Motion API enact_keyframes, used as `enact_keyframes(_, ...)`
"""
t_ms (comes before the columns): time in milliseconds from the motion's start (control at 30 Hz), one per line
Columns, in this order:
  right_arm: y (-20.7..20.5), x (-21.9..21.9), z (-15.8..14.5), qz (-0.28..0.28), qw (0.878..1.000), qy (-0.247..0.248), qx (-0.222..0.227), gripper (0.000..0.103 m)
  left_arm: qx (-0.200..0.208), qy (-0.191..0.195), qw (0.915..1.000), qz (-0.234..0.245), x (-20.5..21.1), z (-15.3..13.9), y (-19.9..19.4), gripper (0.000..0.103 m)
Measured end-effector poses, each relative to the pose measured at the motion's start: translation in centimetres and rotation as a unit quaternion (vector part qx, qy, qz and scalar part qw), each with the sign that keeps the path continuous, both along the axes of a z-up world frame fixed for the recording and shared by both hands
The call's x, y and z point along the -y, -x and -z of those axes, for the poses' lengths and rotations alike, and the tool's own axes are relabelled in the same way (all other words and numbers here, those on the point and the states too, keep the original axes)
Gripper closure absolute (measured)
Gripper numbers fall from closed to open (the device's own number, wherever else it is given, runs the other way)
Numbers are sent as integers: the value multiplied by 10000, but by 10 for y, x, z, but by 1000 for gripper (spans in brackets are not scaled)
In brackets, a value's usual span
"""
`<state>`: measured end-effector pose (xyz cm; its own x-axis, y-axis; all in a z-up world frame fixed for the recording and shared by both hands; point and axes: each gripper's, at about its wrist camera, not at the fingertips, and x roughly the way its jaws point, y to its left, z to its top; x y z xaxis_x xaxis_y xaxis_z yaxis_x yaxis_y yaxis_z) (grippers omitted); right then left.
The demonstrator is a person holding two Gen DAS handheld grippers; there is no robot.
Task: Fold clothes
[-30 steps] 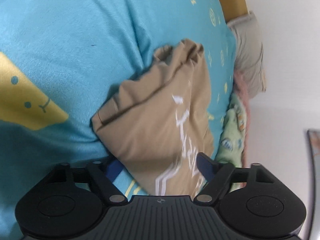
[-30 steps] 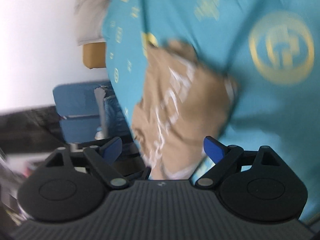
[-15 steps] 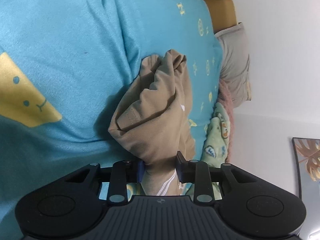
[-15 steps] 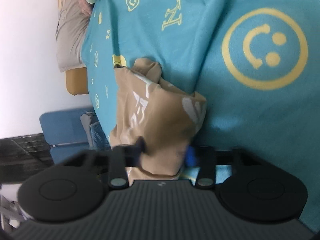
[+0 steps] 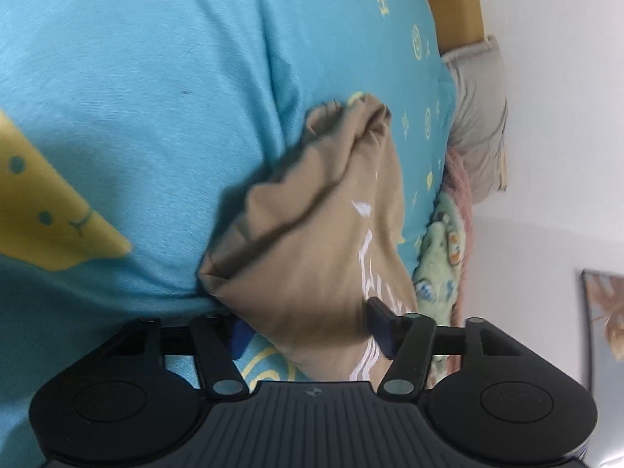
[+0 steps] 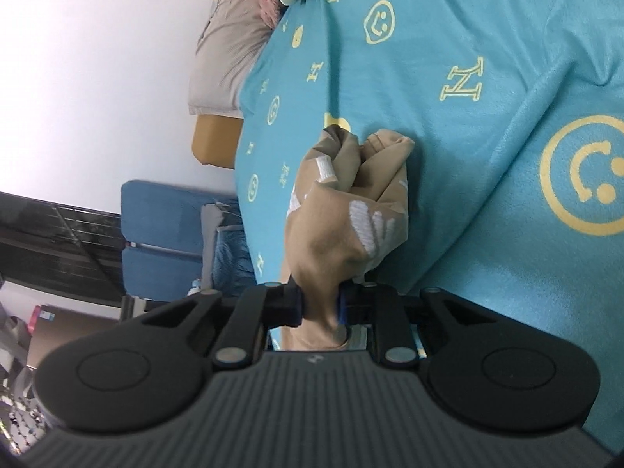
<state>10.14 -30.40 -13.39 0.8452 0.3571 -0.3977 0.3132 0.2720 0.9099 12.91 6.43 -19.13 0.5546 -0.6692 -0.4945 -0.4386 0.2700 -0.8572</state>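
Observation:
A tan garment with white print (image 5: 312, 249) lies bunched on a turquoise bedspread (image 5: 136, 97). My left gripper (image 5: 308, 331) is open, its blue-padded fingers spread either side of the garment's near end. In the right wrist view the same tan garment (image 6: 347, 210) hangs bunched from my right gripper (image 6: 319, 308), which is shut on its near edge and holds it over the turquoise bedspread (image 6: 468, 136).
A grey pillow (image 5: 479, 117), a tan headboard (image 5: 456, 11), a pink fabric and a green printed cloth (image 5: 440, 257) lie at the bed's far edge by a white wall. In the right wrist view a blue chair (image 6: 171, 234) stands beside the bed.
My left gripper has opened and let go of the garment, which spread wider again. My right gripper stays shut on the garment and has pulled it up and away, bunching it narrower.

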Motion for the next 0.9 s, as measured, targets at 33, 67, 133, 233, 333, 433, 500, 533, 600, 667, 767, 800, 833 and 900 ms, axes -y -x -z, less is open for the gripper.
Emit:
enact_keyframes(33,2,0,-2,6,10000,10,19,84,60,27,10000,-58,-2,-3,1,54)
enact_keyframes(67,6,1,-5,20,10000,15,46,84,121,54,9998,-116,-4,-7,3,62)
enact_keyframes(133,14,5,-11,61,9999,28,107,84,337,116,9993,-130,-4,-18,5,68)
enact_keyframes(233,35,14,-24,231,9997,18,66,84,673,132,9973,251,5,-43,4,74)
enact_keyframes(333,66,36,-41,360,9993,-62,113,84,865,90,9936,724,28,-70,2,76)
enact_keyframes(433,94,66,-59,482,9988,-55,75,84,910,114,9893,1132,64,-96,2,77)
enact_keyframes(500,105,91,-73,618,9980,-60,70,84,959,85,9858,1379,93,-115,0,79)
enact_keyframes(533,108,106,-81,697,9975,-9,102,84,986,63,9837,1504,110,-125,-2,79)
enact_keyframes(600,114,134,-99,854,9962,94,167,84,1069,3,9790,1736,148,-147,-7,80)
enact_keyframes(667,112,168,-119,1048,9941,197,190,84,1200,-28,9735,1948,192,-170,-22,80)
enact_keyframes(767,103,226,-158,1355,9881,634,347,84,1486,-41,9643,2189,274,-210,-46,81)
enact_keyframes(800,98,246,-172,1436,9853,808,448,84,1601,-36,9615,2234,298,-223,-47,81)
enact_keyframes(833,95,264,-185,1519,9820,993,530,84,1725,-26,9579,2295,324,-237,-51,81)
enact_keyframes(900,92,300,-212,1721,9733,1343,709,84,1914,48,9506,2443,372,-257,-58,81)
